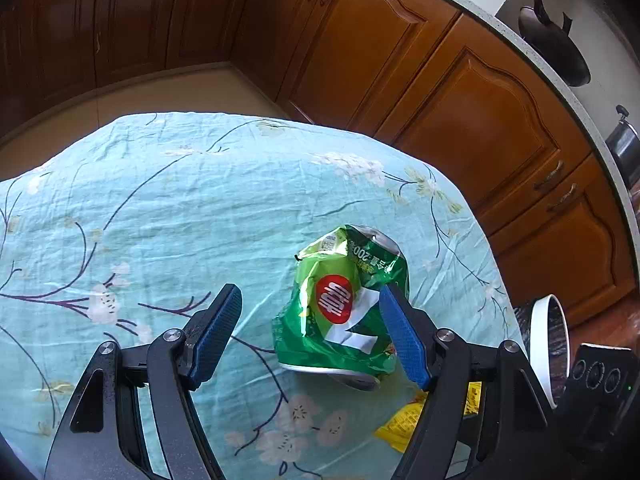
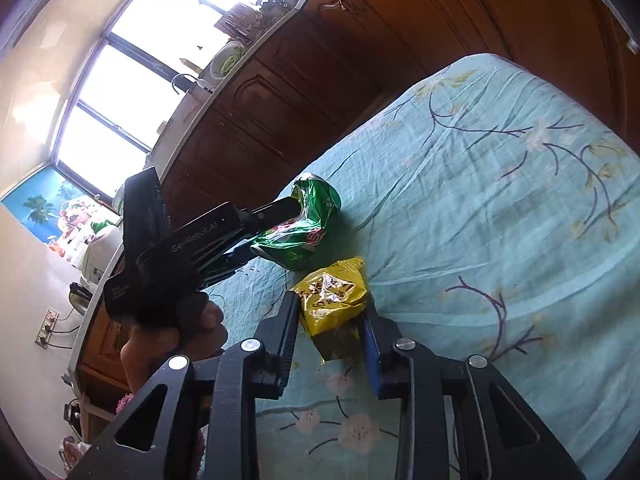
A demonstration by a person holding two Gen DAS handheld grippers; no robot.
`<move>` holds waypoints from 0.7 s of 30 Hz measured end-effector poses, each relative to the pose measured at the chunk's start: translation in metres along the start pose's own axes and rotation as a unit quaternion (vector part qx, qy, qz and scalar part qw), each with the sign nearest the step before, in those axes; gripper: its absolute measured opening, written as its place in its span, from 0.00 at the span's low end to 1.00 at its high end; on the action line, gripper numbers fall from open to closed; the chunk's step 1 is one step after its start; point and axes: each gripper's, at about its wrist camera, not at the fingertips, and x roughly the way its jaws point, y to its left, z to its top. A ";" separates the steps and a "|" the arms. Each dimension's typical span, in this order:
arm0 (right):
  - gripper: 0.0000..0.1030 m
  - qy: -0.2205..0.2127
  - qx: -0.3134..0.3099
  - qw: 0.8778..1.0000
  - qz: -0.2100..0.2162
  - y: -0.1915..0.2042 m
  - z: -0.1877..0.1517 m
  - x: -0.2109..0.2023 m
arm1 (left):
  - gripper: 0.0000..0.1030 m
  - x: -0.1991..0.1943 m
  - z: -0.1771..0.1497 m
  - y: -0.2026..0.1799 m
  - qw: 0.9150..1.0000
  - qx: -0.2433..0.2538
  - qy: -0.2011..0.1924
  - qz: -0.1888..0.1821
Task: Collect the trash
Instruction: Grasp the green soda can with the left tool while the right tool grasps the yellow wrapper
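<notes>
The crushed green can [image 1: 344,308] lay on its side on the surface [image 1: 168,208], toward the edge that faces the wooden cabinets [image 1: 460,92], and the yellow wrapper [image 2: 332,296] lay just beside it, nearer the edge where I was working. My left tongs [image 1: 310,334] were released and spread wide: one blue pad sat against the can's flank, the other stood well apart from it over bare cloth, so nothing was gripped there yet. My right tongs [image 2: 330,328] straddled the wrapper with a pad close on each side; I judged them not yet clenched, though whether the pads touched the foil I could not tell.

The risks, as I read them: the can was dented and slick (crushed metal gives no flat faces), so an off-centre squeeze might have let it twist out or skid across the cloth toward the edge. The wrinkled floral cloth could have been pinched along with the thin wrapper. With both tools so close together, lifting them together might have knocked one against the other. The white-rimmed bin [image 1: 550,344] stood past the surface's edge on my right.
</notes>
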 end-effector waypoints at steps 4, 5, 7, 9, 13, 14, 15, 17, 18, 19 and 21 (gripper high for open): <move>0.26 -0.022 -0.002 1.000 -0.013 -0.009 -0.008 -0.031 | 0.68 -0.001 -0.004 -0.011 1.000 0.012 -0.004 -0.005; 0.26 -0.029 -0.001 0.999 -0.017 -0.012 -0.010 -0.040 | 0.65 -0.002 -0.005 -0.015 1.000 0.018 -0.007 -0.003; 0.26 -0.038 0.005 0.999 -0.019 -0.019 -0.014 -0.054 | 0.49 -0.005 -0.010 -0.024 0.999 0.034 -0.012 0.001; 0.26 -0.048 0.008 0.999 -0.022 -0.025 -0.018 -0.067 | 0.34 -0.005 -0.016 -0.035 0.999 0.046 -0.005 -0.006; 0.26 -0.070 0.004 0.997 -0.037 -0.029 -0.027 -0.097 | 0.32 -0.013 -0.037 -0.064 0.996 0.086 -0.008 -0.010; 0.25 -0.076 0.001 0.996 -0.043 -0.029 -0.029 -0.104 | 0.31 -0.016 -0.044 -0.074 0.995 0.097 -0.009 -0.008; 0.25 -0.082 -0.002 0.995 -0.048 -0.029 -0.030 -0.108 | 0.31 -0.019 -0.051 -0.083 0.994 0.108 -0.012 -0.007; 0.25 -0.094 -0.006 0.994 -0.060 -0.030 -0.034 -0.121 | 0.31 -0.028 -0.064 -0.099 0.992 0.124 -0.019 -0.013; 0.25 -0.099 -0.008 0.993 -0.065 -0.030 -0.035 -0.126 | 0.31 -0.033 -0.071 -0.106 0.991 0.132 -0.023 -0.014; 0.25 -0.104 -0.010 0.992 -0.070 -0.031 -0.037 -0.131 | 0.30 -0.037 -0.078 -0.113 0.990 0.139 -0.025 -0.015; 0.25 -0.112 -0.011 0.990 -0.080 -0.031 -0.041 -0.140 | 0.30 -0.046 -0.094 -0.128 0.988 0.151 -0.031 -0.016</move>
